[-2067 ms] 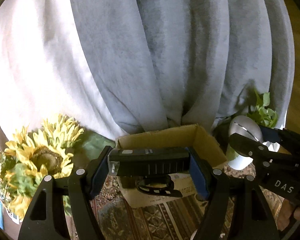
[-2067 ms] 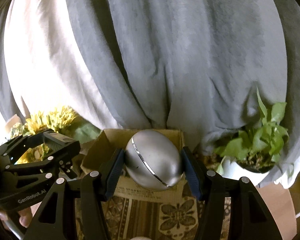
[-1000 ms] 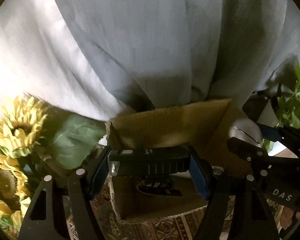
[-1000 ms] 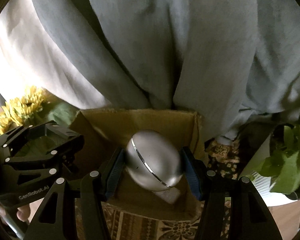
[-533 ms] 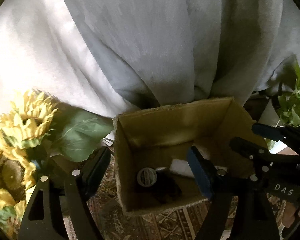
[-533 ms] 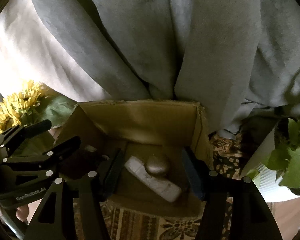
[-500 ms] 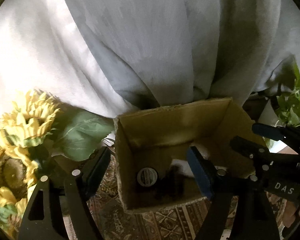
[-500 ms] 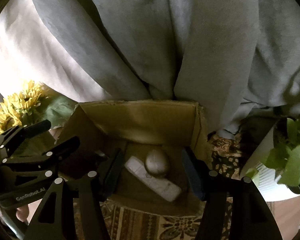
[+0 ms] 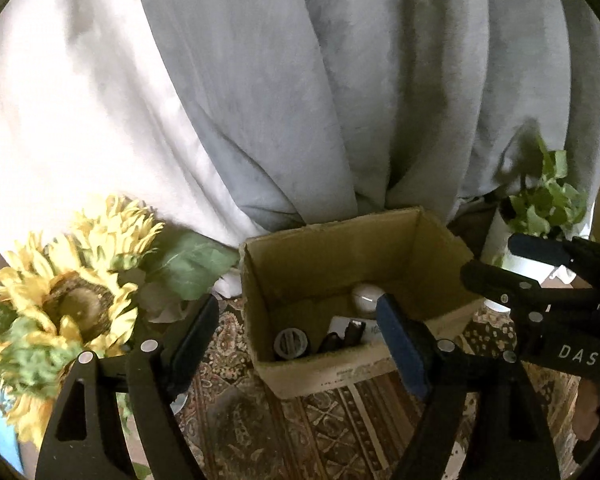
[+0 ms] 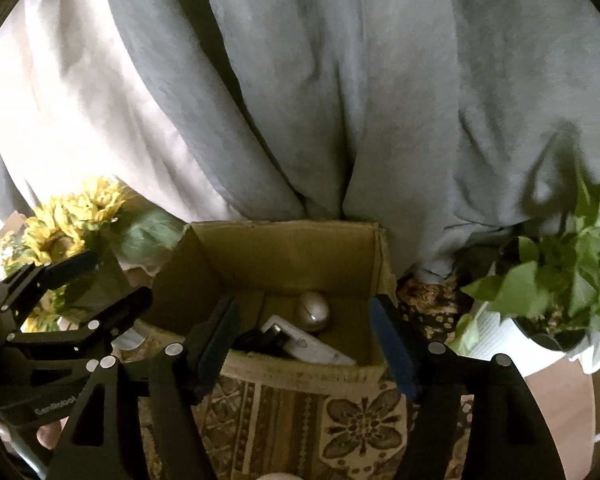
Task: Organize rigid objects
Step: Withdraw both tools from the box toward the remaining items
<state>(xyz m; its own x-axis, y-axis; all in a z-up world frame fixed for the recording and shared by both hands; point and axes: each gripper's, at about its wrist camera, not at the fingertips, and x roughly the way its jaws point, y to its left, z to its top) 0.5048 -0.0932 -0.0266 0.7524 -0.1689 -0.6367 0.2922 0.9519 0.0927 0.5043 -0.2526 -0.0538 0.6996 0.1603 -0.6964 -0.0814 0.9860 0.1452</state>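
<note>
An open cardboard box (image 9: 324, 248) (image 10: 288, 252) stands on a patterned rug. Inside lie a silver egg-shaped object (image 9: 367, 297) (image 10: 314, 311), a black flashlight-like device (image 9: 340, 340) (image 10: 260, 340), a white flat device (image 10: 308, 346) and a small round tin (image 9: 291, 343). My left gripper (image 9: 300, 340) is open and empty, just in front of the box; it also shows in the right wrist view (image 10: 100, 280). My right gripper (image 10: 304, 344) is open and empty at the box's near edge; it also shows in the left wrist view (image 9: 520, 264).
Sunflowers (image 9: 76, 288) (image 10: 64, 220) stand left of the box. A green plant in a white pot (image 10: 560, 280) (image 9: 540, 216) stands to its right. A grey curtain (image 9: 300, 100) hangs behind. The patterned rug (image 10: 340, 420) lies in front.
Both grippers opened and dropped their loads into the box: the left let go of the black device, the right the silver egg. Both have since pulled back slightly.
</note>
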